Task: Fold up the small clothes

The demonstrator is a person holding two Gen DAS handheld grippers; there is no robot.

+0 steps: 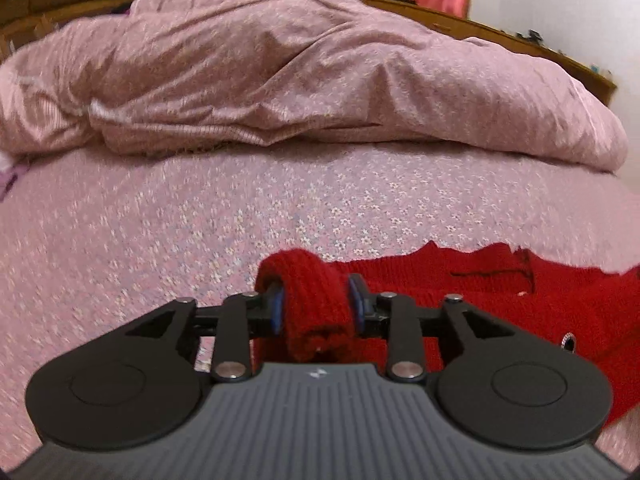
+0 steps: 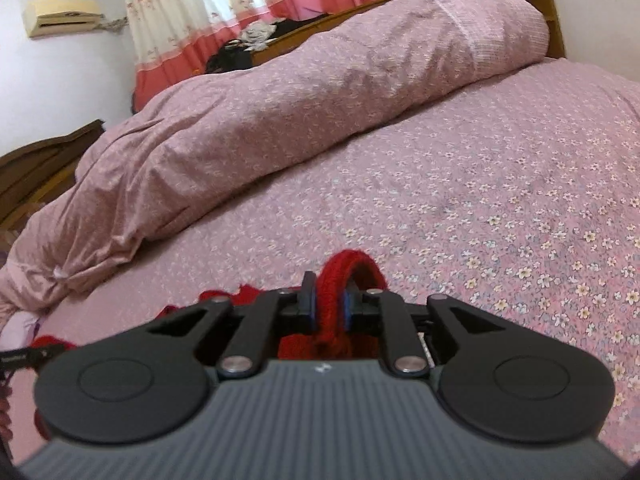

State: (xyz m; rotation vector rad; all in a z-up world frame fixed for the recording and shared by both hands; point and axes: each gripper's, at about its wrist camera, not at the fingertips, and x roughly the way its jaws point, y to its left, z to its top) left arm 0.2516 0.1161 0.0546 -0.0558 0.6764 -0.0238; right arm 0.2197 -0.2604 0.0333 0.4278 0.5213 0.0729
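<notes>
1. The left claw [image 1: 318,304] has a thick roll of the red knitted garment [image 1: 460,280] between its blue pads [image 1: 277,312]; the wool fills the gap and the pads sit against it on both sides, so it is gripping the knit.
2. From that claw the rest of the garment spreads to its right, lying flat on the bed [image 1: 200,220], its ragged far edge just ahead of the claw.
3. The right claw [image 2: 329,306] is nearly closed and pinches a narrow fold of the same red knit, which arches up above the pads.
4. More red wool lies to the left of the right claw and under it, on the floral pink sheet.
5. Well ahead of both claws a rumpled pink duvet [image 1: 300,72] is heaped across the bed.
6. Beyond it hang pink-banded curtains [image 2: 240,8].
</notes>
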